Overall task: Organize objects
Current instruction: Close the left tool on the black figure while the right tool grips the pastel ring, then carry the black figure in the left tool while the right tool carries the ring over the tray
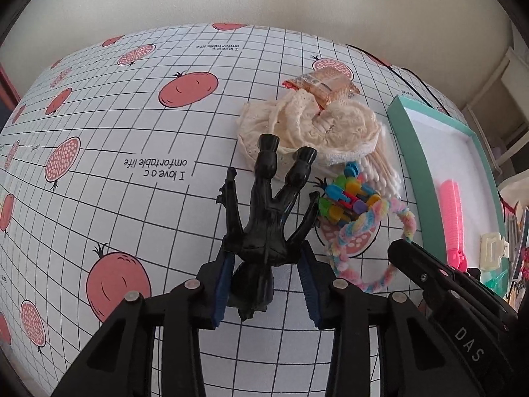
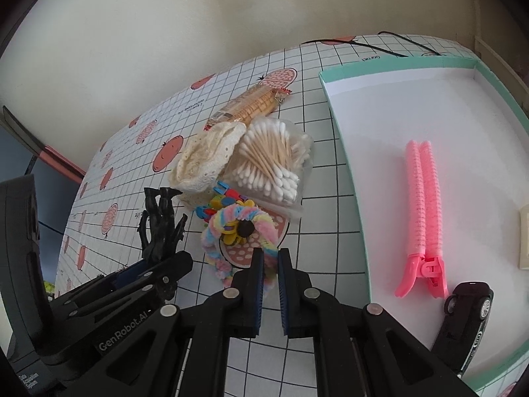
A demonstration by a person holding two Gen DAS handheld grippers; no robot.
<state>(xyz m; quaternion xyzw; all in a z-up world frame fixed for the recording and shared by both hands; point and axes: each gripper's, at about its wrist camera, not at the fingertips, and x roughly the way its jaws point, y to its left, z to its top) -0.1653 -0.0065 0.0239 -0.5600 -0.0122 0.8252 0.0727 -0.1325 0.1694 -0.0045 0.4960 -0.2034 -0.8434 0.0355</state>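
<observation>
Left wrist view: the left hand-held gripper (image 1: 266, 276) has a black toy figure (image 1: 267, 218) between its blue pads, the torso at the fingertips, the legs running away from the camera toward the cream lace cloth (image 1: 307, 129). The near pad looks pressed to the torso; the other shows a thin gap, so I judge the grip only part made and cannot call it clamped. The figure's long axis runs nearly along the fingers. No earlier view is given, so the jaws' travel goes unsaid.

The turquoise-rimmed tray (image 1: 410, 139) lies to the right of the figure, beyond the pastel fuzzy loop (image 1: 367, 228) and the coloured plastic pegs (image 1: 350, 195). Any carry there would have to cross over that clutter.

In the right wrist view, the right hand-held gripper (image 2: 271, 264) has its jaws drawn together, with an end of the fuzzy loop (image 2: 238, 228) at the tips; whether the strand is pinched I cannot tell. This hand is the nearer one to the tray (image 2: 344, 165), which holds a pink hair clip (image 2: 421, 215) and a black toy car (image 2: 469, 317). Cotton swabs (image 2: 267, 158) and a wrapped biscuit pack (image 2: 248, 107) wait on the gridded surface (image 2: 317, 198).
</observation>
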